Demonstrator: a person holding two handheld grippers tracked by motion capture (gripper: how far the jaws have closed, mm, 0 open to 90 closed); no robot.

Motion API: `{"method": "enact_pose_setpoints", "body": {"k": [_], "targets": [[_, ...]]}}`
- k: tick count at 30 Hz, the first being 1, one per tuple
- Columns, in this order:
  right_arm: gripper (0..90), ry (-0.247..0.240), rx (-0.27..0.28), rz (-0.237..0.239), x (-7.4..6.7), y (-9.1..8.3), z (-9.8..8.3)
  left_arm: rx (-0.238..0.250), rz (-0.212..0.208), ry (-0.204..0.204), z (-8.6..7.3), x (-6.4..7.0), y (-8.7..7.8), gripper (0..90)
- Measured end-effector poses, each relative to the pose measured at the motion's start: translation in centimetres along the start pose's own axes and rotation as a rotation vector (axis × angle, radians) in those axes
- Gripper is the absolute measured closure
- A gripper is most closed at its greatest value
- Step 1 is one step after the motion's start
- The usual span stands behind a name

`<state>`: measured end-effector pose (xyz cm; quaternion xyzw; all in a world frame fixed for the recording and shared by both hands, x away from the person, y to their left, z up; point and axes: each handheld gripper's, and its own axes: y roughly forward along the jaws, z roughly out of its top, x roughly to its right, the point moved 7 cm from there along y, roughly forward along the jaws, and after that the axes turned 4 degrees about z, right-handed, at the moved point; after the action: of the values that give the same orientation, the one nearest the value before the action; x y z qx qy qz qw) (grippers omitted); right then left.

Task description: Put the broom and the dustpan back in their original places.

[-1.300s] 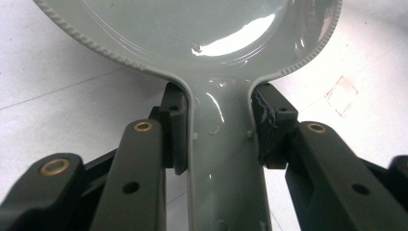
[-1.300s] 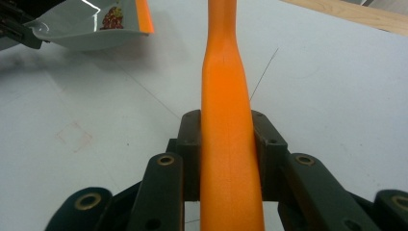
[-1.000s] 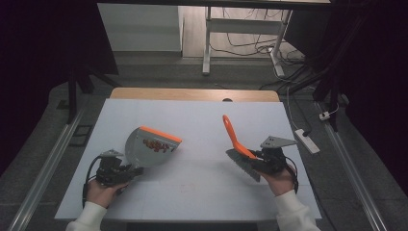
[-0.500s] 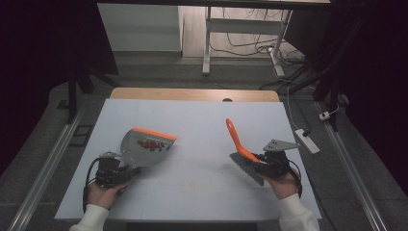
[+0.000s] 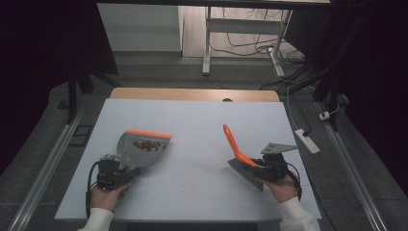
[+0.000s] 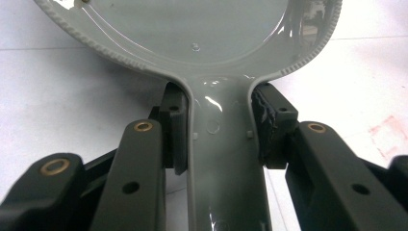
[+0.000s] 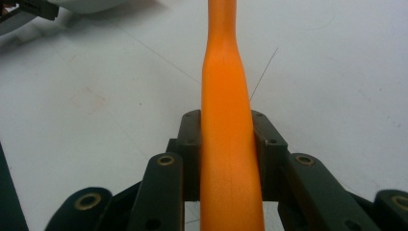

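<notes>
The left gripper (image 5: 126, 166) clamps the dustpan (image 5: 142, 147) by its handle; right of the dustpan, the right gripper (image 5: 251, 166) pinches the brush (image 5: 236, 151) handle.

The pale bluish-white rectangular tabletop (image 5: 202, 125), backed by a bare strip of light wood (image 5: 192, 94) along its far edge, carries a faint reddish smudge (image 5: 186, 185) near its front middle and perhaps the lip of the grey, orange-edged plastic dustpan (image 5: 144, 144) at the left.
</notes>
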<state>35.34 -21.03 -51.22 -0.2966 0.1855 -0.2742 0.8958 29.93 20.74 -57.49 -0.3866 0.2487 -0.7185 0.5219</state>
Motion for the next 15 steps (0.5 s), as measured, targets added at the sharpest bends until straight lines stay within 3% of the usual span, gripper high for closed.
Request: {"method": "enact_pose_setpoints", "body": {"k": [7, 15], "targets": [[70.2, 0.035, -0.031, 0.008, 0.6, 0.6, -0.8, -0.009, 0.026, -0.033, -0.1, -0.6, 0.4, 62.0], [70.2, 0.046, -0.054, -0.020, 1.5, 1.0, -1.4, -0.007, 0.044, -0.053, 0.0, -0.9, 0.6, 61.9]]}}
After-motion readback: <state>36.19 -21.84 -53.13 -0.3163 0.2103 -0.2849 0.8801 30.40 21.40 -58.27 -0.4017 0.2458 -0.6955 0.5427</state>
